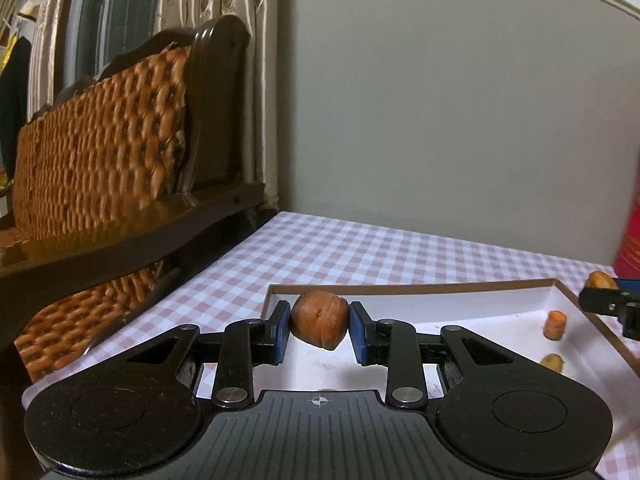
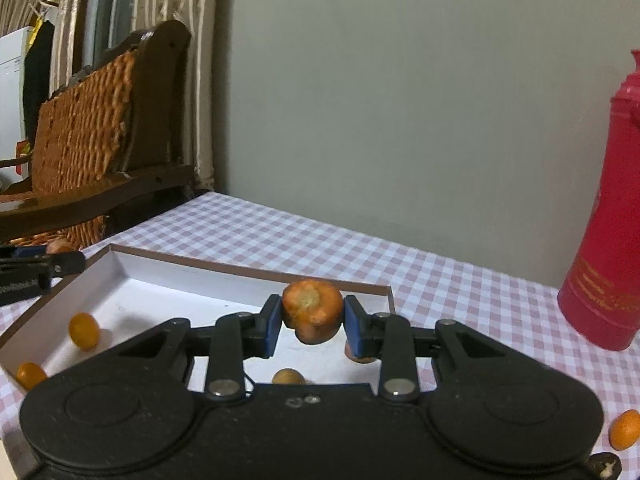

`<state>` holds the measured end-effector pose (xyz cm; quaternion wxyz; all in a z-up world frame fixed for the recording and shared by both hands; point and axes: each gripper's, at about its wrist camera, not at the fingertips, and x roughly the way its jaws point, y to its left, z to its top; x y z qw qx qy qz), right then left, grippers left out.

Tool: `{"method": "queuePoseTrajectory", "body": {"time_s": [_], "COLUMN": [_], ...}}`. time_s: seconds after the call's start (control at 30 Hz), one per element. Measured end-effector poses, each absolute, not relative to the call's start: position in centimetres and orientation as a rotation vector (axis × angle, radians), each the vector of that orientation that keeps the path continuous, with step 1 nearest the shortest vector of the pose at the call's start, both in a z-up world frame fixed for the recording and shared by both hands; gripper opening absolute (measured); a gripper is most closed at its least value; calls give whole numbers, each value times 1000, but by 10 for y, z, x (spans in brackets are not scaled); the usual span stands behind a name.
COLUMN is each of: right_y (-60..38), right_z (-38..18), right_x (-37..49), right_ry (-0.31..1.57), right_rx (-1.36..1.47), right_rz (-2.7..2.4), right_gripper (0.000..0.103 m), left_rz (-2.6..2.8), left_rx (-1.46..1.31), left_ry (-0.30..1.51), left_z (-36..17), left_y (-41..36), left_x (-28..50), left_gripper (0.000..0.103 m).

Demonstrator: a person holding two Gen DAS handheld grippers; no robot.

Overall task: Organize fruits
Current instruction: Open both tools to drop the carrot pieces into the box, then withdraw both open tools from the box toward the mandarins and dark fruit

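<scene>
A wrinkled brown-orange fruit (image 1: 319,323) is gripped between the blue pads of the left tongs (image 1: 319,326), above the near corner of a shallow white cardboard tray with brown rim (image 1: 400,289). A stubby orange piece with a pale cut face (image 2: 312,310) is clamped in the right tongs (image 2: 312,320) over the same tray. Placing appears under way; lowering and release are judged next. Small orange fruits (image 2: 84,331) lie in the tray; another (image 2: 624,435) is left on the checked worktop (image 2: 440,280).

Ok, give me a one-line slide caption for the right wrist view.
Right gripper clamps an orange fruit piece above the white tray, red flask standing alongside.
</scene>
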<state>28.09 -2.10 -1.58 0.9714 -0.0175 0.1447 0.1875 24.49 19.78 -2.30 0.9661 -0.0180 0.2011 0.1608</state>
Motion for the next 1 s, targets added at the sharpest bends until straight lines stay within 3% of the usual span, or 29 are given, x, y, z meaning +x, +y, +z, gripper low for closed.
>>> {"method": "queuePoseTrajectory", "body": {"time_s": [0.17, 0.2, 0.23, 0.27, 0.3, 1.0], "right_y": [-20, -18, -15, -16, -20, -32], "right_z": [-16, -18, -19, -21, -23, -22], "right_x": [297, 303, 308, 309, 305, 260], "right_ry": [315, 337, 364, 346, 307, 284], "right_rx": [-38, -66, -88, -83, -64, -25], "right_rz": [384, 372, 348, 320, 315, 359], "right_gripper": [25, 39, 57, 93, 95, 97], "left_rz": [330, 350, 382, 409, 400, 346], "left_rx": [-12, -1, 2, 1, 2, 3], "left_ry": [412, 408, 379, 323, 307, 271], "left_z": [-26, -26, -26, -26, -26, -20], "left_y": [195, 195, 196, 196, 197, 174], "left_x": [258, 258, 254, 249, 247, 211], "left_gripper": [35, 49, 101, 103, 103, 103]}}
